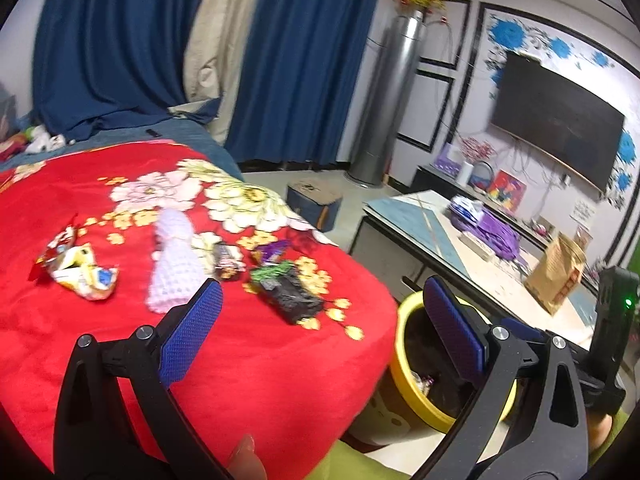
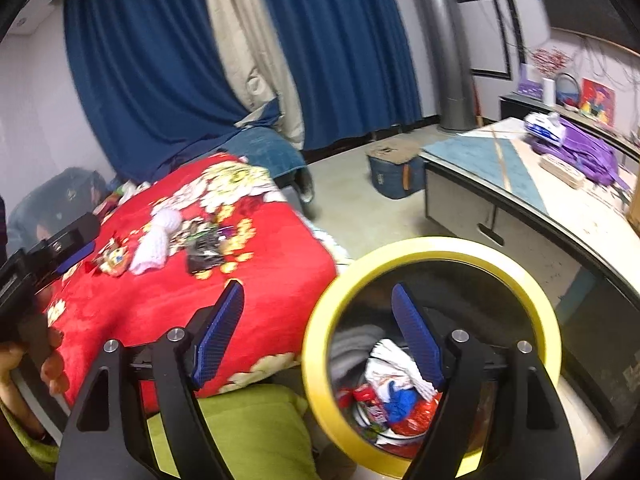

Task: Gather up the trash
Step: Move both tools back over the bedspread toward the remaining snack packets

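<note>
Several wrappers lie on a red floral blanket (image 1: 120,352): a crumpled white, red and yellow wrapper (image 1: 78,274), a dark wrapper (image 1: 227,261), a purple wrapper (image 1: 273,251) and a black and green wrapper (image 1: 290,294). A white knitted piece (image 1: 176,264) lies among them. My left gripper (image 1: 323,286) hovers open and bare before the wrappers. A yellow-rimmed bin (image 2: 440,246) stands beside the blanket with colourful trash (image 2: 394,394) inside. My right gripper (image 2: 318,287) is open with nothing in it, one finger over the bin's mouth, the other over the blanket (image 2: 160,304).
A low table (image 2: 472,152) with a purple bag (image 2: 588,152) stands to the right, and a brown paper bag (image 1: 556,276) sits on it. A blue box (image 2: 394,174) and a silver column (image 1: 384,112) stand on the floor by the blue curtains (image 1: 120,40).
</note>
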A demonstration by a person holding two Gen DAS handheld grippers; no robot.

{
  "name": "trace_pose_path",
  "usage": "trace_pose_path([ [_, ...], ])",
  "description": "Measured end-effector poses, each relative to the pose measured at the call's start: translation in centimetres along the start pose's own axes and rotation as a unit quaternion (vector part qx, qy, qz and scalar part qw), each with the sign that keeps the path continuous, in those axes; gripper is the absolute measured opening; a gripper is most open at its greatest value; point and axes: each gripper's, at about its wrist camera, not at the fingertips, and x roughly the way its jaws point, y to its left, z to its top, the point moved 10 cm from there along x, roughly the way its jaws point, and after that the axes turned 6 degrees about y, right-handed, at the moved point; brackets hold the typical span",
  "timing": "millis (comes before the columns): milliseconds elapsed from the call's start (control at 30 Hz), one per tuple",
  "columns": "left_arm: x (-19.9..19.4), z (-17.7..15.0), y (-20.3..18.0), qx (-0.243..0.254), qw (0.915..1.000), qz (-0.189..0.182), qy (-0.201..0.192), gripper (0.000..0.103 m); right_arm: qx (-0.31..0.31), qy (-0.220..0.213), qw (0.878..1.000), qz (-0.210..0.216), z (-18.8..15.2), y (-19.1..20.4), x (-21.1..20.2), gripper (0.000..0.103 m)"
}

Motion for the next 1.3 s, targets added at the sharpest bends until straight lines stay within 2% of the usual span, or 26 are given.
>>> trace_pose_path([
  [200, -0.8, 0.5, 3.4, -0.035, 0.9991, 0.024, -0.01, 0.092, -0.043, 0.009, 0.999, 0.025, 0.7, 4.0, 1.0, 0.075],
  [567, -2.6, 1.1, 8.2, -0.058, 0.9953, 0.071, -0.033, 0.092, -0.09, 0.028, 0.994, 0.055, 2.0, 9.1, 3.3, 0.077],
  [867, -3.7, 1.4, 14.2, -0.079, 0.987, 0.135, -0.034, 0.092, -0.116, 0.055, 0.988, 0.087, 3.3, 14.0, 7.7, 0.078],
  [1133, -4.7, 0.5, 21.2, -0.138, 0.9747, 0.175, -0.022, 0.092, -0.122, 0.092, 0.986, 0.066, 3.6, 15.5, 13.6, 0.078],
  [1300, -4.7, -0.6, 24.7, -0.181, 0.9677, 0.174, -0.013, 0.092, -0.107, 0.103, 0.987, 0.057, 3.5, 14.8, 15.8, 0.077],
])
